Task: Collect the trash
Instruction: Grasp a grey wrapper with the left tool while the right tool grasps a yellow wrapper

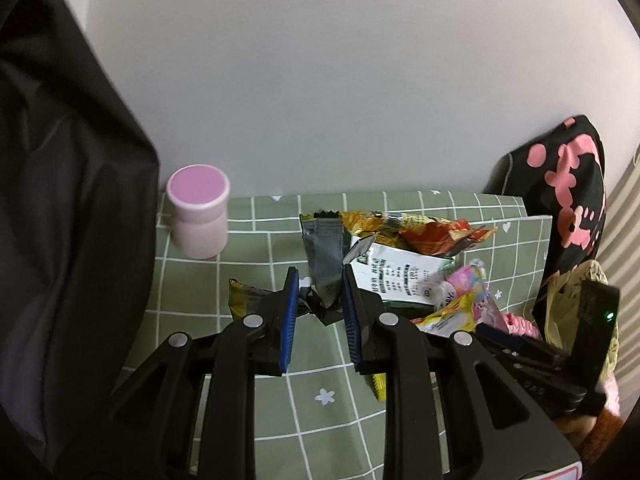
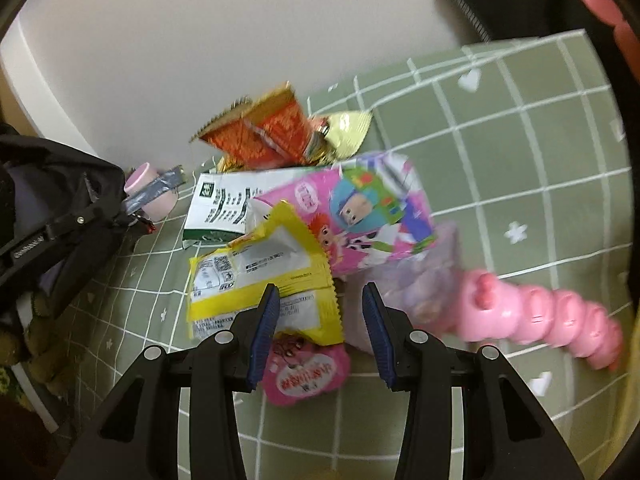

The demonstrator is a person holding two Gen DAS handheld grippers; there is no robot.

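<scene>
Wrappers (image 2: 256, 280) heaped right of pink jar (image 1: 198, 210) | left gripper (image 1: 318, 294) pinching silver wrapper (image 1: 324, 264), I'm lifting it for disposal | right gripper (image 2: 320, 312) hanging spread, I'm lining up yellow packet.

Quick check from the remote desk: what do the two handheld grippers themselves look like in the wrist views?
Both look alike. The left gripper and right gripper each have black plastic linkage arms with triangular cut-outs, round silver pivot pins, and two fingers lined with ribbed blue pads. Seen from the left wrist view, the right unit's black body carries a small green light. No cables or sleeves are visible.
</scene>
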